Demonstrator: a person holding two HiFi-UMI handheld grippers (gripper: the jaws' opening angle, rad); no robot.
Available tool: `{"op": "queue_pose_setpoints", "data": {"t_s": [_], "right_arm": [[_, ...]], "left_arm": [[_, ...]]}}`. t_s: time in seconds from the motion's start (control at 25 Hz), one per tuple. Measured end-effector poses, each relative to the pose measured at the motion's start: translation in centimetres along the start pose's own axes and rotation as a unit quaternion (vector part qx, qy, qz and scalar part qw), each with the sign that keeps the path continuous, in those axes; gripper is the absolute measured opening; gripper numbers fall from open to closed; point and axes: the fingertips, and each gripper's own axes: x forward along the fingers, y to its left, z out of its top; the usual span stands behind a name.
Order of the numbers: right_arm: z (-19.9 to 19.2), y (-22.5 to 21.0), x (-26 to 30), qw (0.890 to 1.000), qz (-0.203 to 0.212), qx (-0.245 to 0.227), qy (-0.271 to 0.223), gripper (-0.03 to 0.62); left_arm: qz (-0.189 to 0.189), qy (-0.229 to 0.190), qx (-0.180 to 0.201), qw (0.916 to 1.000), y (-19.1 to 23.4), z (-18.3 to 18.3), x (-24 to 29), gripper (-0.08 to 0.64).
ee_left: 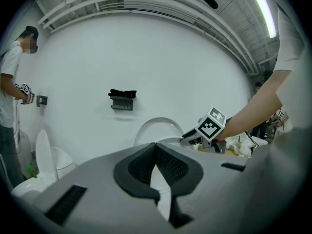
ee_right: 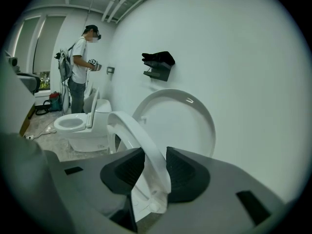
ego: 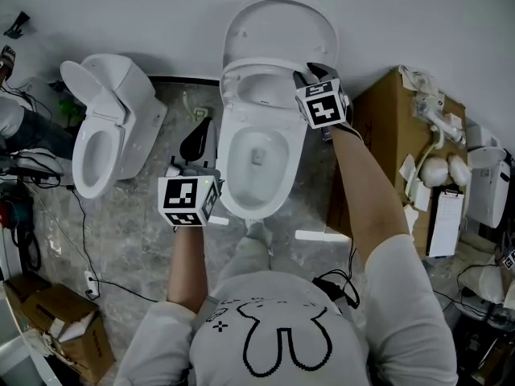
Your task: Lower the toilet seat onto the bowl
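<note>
At the far left stands a second toilet (ego: 105, 135) with its own seat raised, no part of this job, and below it on the floor an open cardboard box (ego: 48, 312) holds some pale packing or parts that can't be told apart. The left claw (ee_left: 156, 145) hangs beside the near-left of the middle bowl (ego: 229, 187), its jaws closed together with nothing between them. The bowl is open and seems to hold only the water at its drain. Above it the toilet seat (ee_right: 127, 130) is tilted partway down, away from the lid (ego: 278, 22), which leans upright on the wall. The right claw (ee_right: 153, 167) grips the seat's rim on its right side, the pads against both faces of the ring. The step in hand looks like the lowering itself, roughly at its middle. To do it well, the right claw should follow the seat's arc about the hinge and not pull straight down, so the rim doesn't twist out of the pads. It should let go only once the seat lies flat on the bowl; the left claw can stay clear. At the right, a large cardboard box (ego: 378, 127) carries white fittings (ego: 438, 115) on top.
</note>
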Motion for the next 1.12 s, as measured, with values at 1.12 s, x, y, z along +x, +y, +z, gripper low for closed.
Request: {"op": "queue_pose_setpoints", "data": {"t_s": [1.12], "right_arm": [[-8.8,11.9,-8.7,0.995,0.064,-0.048,0.061,0.202]], "left_arm": [[-0.01,-0.022,0.025,0.9994,-4.3,-1.6,-11.3,0.009]]}}
